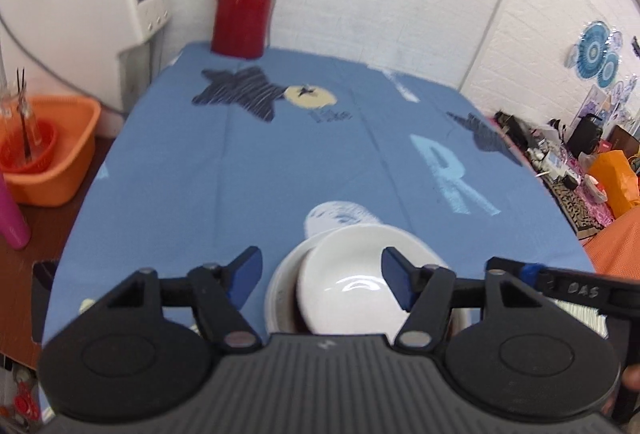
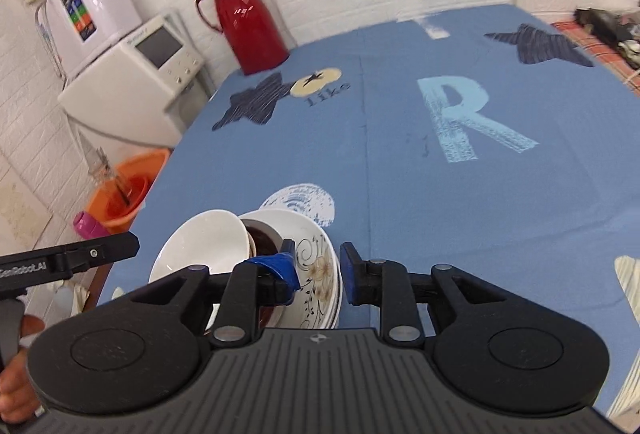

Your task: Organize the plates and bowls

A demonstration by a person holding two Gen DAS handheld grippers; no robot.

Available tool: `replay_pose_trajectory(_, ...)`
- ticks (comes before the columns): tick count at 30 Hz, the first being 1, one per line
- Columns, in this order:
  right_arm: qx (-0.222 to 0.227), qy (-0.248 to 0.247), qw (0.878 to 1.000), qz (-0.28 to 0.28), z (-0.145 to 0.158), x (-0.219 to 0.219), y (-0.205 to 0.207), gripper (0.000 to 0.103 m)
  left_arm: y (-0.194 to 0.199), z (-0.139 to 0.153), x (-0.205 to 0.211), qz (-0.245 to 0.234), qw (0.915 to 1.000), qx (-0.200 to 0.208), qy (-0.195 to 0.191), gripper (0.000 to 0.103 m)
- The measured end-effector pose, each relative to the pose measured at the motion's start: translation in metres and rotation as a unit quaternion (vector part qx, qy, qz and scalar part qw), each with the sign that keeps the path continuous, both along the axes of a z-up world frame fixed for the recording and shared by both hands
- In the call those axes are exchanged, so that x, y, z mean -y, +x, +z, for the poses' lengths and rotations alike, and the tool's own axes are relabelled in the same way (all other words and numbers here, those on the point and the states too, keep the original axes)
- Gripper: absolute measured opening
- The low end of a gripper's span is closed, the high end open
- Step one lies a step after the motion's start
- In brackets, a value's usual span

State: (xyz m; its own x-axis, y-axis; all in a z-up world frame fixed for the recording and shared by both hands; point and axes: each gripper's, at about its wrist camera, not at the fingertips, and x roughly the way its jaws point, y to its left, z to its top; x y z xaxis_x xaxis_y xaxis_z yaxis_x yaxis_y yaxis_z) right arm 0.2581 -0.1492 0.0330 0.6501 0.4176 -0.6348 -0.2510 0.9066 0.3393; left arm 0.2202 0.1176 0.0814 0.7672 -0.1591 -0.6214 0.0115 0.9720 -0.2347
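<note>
The left gripper [image 1: 322, 280] is held spread wide above a tilted white bowl [image 1: 352, 278], which leans inside the stack of plates [image 2: 320, 270] between its fingers without being touched. The right gripper [image 2: 318, 268] is likewise spread, its left finger over the floral plate rim, nothing pinched.

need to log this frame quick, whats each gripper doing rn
Left gripper: open, fingers either side of the white bowl, not gripping it.
Right gripper: open, straddling the rim of the floral plate, not clamped.
</note>
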Motion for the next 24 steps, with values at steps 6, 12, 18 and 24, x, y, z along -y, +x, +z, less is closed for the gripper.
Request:
replay_pose_trajectory(6,0.036,0.034,0.997,-0.066,-0.010,0.027,-0.046,0.009,-0.042,0.006,0.054,0.007,0.9981,0.057,0.024,0.069)
replay_pose_trajectory(12,0.026,0.053,0.993,-0.104,-0.040,0.056,-0.089,0.011,-0.098,-0.021,0.094,-0.016,0.9960,0.060,0.065,0.070)
replay_pose_trajectory(18,0.028,0.043,0.990,-0.131,-0.059,0.070,-0.117,0.013,-0.142,-0.062,0.117,-0.018,0.9917,0.049,0.118,0.070)
replay_pose_trajectory(24,0.029,0.031,0.992,-0.121,-0.064,0.066,-0.131,0.014,-0.166,-0.080,0.127,-0.015,0.9865,0.056,0.153,0.070)
